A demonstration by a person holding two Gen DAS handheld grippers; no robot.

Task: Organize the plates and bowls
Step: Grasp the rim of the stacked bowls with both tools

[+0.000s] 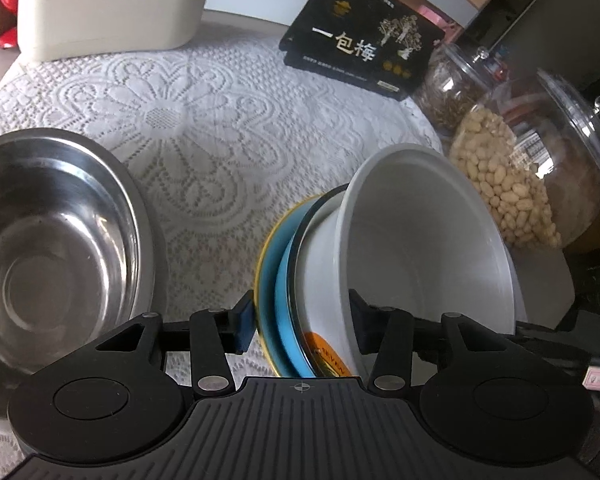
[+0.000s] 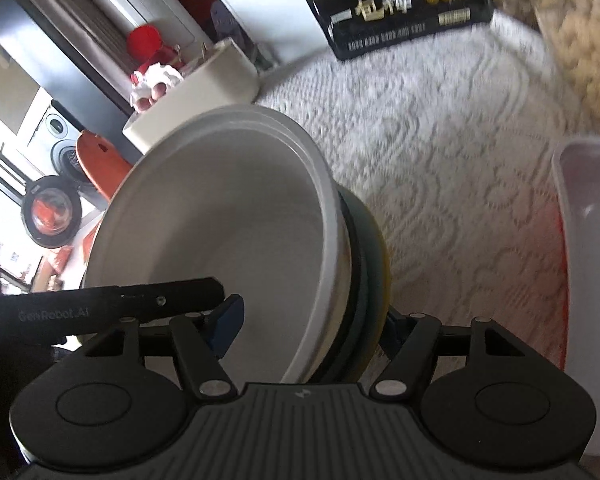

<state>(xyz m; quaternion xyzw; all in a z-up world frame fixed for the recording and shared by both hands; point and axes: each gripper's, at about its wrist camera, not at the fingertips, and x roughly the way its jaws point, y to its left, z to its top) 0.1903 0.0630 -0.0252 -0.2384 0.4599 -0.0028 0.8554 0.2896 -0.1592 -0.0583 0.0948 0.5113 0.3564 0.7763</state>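
Observation:
A stack of a white bowl nested in a blue plate with a yellow rim is held tilted above the lace tablecloth. My left gripper is shut on the stack's edge, one finger outside the plate, one inside the bowl. My right gripper is shut on the opposite edge of the same stack, with the white bowl tilted to its left. A steel bowl stands on the table left of the left gripper.
A beige tissue box stands at the back left, a black box at the back, and two glass jars at the right. A translucent white container is at the right in the right wrist view.

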